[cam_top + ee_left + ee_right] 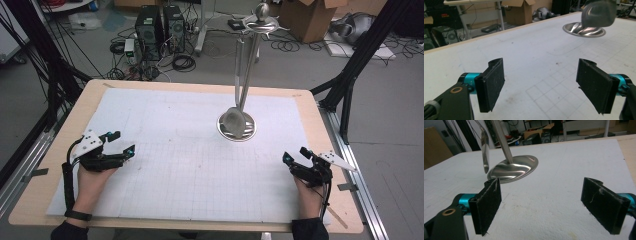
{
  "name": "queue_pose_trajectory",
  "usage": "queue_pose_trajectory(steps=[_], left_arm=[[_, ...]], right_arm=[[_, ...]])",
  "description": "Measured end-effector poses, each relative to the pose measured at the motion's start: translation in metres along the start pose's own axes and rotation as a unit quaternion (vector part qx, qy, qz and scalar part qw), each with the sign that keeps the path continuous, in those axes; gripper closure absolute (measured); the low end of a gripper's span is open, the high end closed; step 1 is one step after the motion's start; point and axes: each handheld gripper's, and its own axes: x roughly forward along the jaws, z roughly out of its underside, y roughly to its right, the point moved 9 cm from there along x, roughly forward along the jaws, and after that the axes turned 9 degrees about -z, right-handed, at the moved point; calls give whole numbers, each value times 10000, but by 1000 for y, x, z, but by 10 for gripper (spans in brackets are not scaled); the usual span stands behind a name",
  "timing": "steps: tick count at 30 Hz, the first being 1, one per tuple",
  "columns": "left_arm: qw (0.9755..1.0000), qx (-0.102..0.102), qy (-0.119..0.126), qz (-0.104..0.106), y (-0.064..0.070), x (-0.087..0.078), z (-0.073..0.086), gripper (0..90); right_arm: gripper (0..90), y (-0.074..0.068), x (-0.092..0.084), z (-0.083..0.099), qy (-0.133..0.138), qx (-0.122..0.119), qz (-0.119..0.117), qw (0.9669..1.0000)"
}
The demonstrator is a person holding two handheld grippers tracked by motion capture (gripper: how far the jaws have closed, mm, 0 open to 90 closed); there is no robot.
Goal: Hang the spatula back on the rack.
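- Overhead, a person's two hands rest at the near corners of a wooden table (40, 165), the left gripper (121, 143) near the left edge and the right gripper (295, 155) near the right edge, well apart from each other.
- Both sets of jaws stand wide apart and hold nothing; each gripper view shows bare mat between the black pads (491, 85).
- Between the hands, a white gridded mat (175, 165) lies flat and bare across the middle of the table, leaving a strip of wood along every side.
- Farther back and right of centre, a metal utensil stand (248, 75) rises from a round, shiny base (250, 131), topped by a ball; a flat steel utensil (234, 119) hangs from it, its blade just above the base.
- Faint smudges mark the mat in front of the jaws.
- Beyond the far edge, the grey floor holds computer towers (160, 25), coiled cables (182, 62) and cardboard boxes (310, 17); black frame struts (355, 65) flank the table on both sides.
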Motion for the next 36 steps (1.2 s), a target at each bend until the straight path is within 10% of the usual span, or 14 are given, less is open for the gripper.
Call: queue_pose_trajectory(steps=[36], left_arm=[[9991,-128,-304,-261,-9,2,22,209]], right_arm=[[160,-1,2,1,-95,25,-10,10000]])
